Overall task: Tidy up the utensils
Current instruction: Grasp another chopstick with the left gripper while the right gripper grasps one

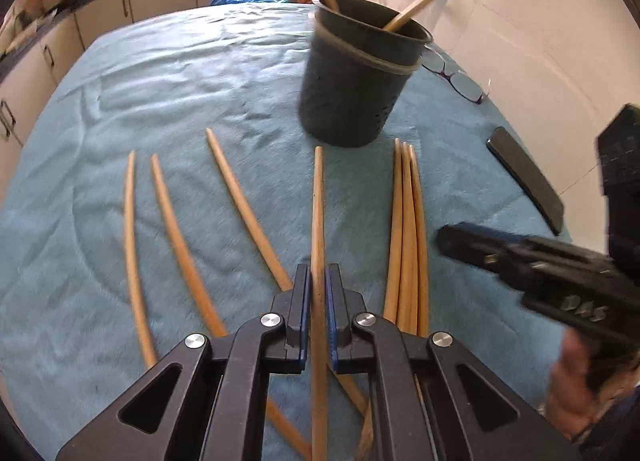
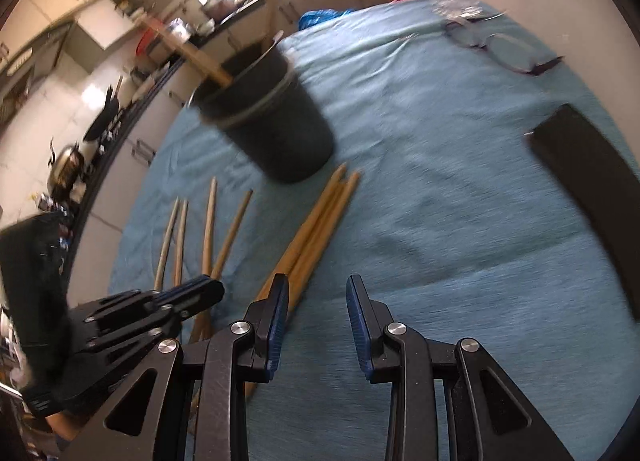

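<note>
Left hand-held gripper [image 1: 318, 281] clamps one chopstick [image 1: 318, 201]; right hand-held gripper [image 2: 317, 293] part-open, empty

In the left wrist view, the held chopstick [image 1: 318, 221] runs off the bottom edge. The two sticks in the cup [image 1: 352, 73] are cut by the top edge. In the right wrist view, motion blur smears the cup and glasses [image 2: 500, 49]; the phone [image 2: 588, 189] leaves the right edge.
</note>
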`<move>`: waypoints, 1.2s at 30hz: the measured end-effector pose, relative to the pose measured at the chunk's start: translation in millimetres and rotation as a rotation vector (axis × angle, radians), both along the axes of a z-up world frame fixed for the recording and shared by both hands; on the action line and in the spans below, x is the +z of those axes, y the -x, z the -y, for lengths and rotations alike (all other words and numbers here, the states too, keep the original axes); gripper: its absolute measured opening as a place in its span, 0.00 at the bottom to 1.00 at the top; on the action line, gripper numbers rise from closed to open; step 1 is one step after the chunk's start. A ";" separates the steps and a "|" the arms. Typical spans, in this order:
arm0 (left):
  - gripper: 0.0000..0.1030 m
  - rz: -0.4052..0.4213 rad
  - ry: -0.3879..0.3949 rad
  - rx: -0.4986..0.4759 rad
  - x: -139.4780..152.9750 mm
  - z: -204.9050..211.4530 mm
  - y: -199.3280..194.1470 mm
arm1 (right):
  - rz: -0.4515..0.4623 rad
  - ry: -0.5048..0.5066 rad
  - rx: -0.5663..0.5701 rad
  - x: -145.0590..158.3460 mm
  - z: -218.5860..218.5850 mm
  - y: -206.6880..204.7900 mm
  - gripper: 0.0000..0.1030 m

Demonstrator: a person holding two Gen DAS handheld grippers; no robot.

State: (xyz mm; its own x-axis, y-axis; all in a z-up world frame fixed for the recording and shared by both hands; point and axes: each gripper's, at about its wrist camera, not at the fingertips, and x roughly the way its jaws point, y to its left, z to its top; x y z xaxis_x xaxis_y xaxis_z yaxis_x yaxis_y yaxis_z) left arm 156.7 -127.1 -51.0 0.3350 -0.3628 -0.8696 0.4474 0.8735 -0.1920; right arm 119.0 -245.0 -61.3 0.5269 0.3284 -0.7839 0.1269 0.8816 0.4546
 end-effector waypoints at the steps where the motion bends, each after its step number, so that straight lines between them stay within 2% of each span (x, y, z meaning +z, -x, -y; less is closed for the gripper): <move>1: 0.07 -0.014 0.013 0.007 -0.9 -6.4 0.4 | -0.006 0.009 0.014 -2.1 -7.5 -2.3 0.32; 5: 0.07 -0.032 0.027 0.015 -7.2 -14.9 2.5 | -0.016 0.104 0.060 -5.8 -33.7 -7.8 0.32; 6: 0.07 -0.034 0.030 0.014 -6.9 -17.1 3.4 | -0.017 0.117 0.063 -5.9 -35.2 -8.4 0.30; 7: 0.07 -0.033 0.031 0.013 -6.8 -15.9 3.8 | -0.024 0.126 0.061 -6.3 -34.3 -8.4 0.20; 8: 0.07 -0.032 0.029 0.012 -5.8 -14.7 4.6 | -0.035 0.143 0.060 -7.0 -33.0 -8.1 0.19; 9: 0.07 -0.032 0.028 0.009 -5.6 -14.1 4.7 | -0.040 0.153 0.061 -6.4 -30.4 -7.1 0.14; 15: 0.07 -0.041 0.031 0.005 -7.6 -6.1 -3.3 | -0.093 0.229 -0.017 -5.8 6.1 7.3 0.12; 20: 0.07 -0.080 0.059 0.009 -8.5 -0.4 -20.9 | -0.129 0.225 -0.039 -4.1 26.9 10.6 0.13; 22: 0.07 -0.090 0.062 0.017 -8.1 1.7 -27.3 | -0.141 0.208 -0.043 -3.7 32.3 4.9 0.18; 25: 0.07 -0.091 0.056 0.019 -8.4 6.0 -33.1 | -0.150 0.211 -0.038 -4.0 33.1 -8.9 0.23; 29: 0.07 -0.066 0.040 0.012 -8.4 9.0 -32.7 | -0.168 0.254 -0.023 -3.7 25.5 -26.7 0.24; 30: 0.06 -0.060 0.035 0.013 -8.3 9.6 -31.6 | -0.172 0.255 -0.025 -3.6 24.1 -29.1 0.23; 32: 0.06 -0.053 0.034 0.010 -8.1 9.6 -29.7 | -0.179 0.274 -0.022 -3.1 23.0 -31.4 0.11; 33: 0.06 -0.054 0.049 0.007 -7.5 8.6 -28.7 | -0.179 0.275 -0.026 -3.4 22.4 -32.0 0.08; 36: 0.06 -0.044 0.106 -0.002 1.6 1.0 -21.4 | -0.152 0.201 -0.030 -2.0 27.0 -26.1 0.07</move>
